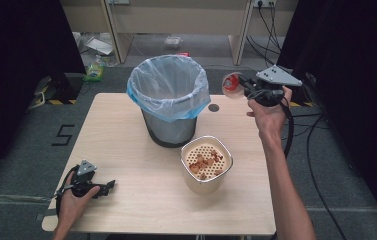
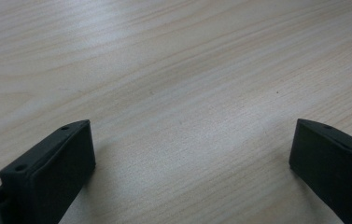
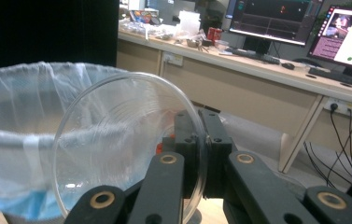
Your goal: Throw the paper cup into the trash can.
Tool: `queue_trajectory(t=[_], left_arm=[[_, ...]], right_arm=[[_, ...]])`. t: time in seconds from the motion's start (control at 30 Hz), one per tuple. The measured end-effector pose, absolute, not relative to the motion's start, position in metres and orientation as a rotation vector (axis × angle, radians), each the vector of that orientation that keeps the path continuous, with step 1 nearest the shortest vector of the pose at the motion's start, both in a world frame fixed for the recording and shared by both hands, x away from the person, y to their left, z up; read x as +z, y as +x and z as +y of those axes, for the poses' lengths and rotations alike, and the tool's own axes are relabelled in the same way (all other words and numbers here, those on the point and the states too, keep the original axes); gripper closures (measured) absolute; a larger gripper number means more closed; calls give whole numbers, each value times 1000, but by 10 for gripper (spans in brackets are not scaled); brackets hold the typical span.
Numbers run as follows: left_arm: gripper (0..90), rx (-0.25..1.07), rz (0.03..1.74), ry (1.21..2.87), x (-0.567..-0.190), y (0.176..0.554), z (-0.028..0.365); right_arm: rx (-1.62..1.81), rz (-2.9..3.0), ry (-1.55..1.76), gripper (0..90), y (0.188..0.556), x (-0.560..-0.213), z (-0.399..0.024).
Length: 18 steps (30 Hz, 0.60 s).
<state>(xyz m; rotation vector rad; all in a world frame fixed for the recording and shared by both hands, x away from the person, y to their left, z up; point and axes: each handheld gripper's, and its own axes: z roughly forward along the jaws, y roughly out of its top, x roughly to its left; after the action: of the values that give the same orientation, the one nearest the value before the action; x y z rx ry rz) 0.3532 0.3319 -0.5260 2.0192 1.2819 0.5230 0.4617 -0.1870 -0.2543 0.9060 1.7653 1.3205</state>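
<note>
My right gripper is raised to the right of the grey bin with its jaws shut on the rim of a clear round dish. In the right gripper view the clear dish stands on edge, tilted toward the bin's plastic liner, with something red behind the jaws. A cream perforated pot holding brownish scraps sits in front of the bin. My left gripper rests on the table's front left, held by a hand. In the left gripper view its jaws stand wide apart over bare wood.
The wooden table has a small dark hole behind the pot. Cables trail on the floor to the right. A desk with monitors stands beyond the bin.
</note>
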Motion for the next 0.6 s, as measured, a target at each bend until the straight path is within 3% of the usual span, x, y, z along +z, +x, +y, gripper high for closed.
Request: queue_trajectory(t=[0.6], left_arm=[[0,523,1282,2019,-526,353,332]], right_arm=[[1317,1830,769,876,483,-214,-124]])
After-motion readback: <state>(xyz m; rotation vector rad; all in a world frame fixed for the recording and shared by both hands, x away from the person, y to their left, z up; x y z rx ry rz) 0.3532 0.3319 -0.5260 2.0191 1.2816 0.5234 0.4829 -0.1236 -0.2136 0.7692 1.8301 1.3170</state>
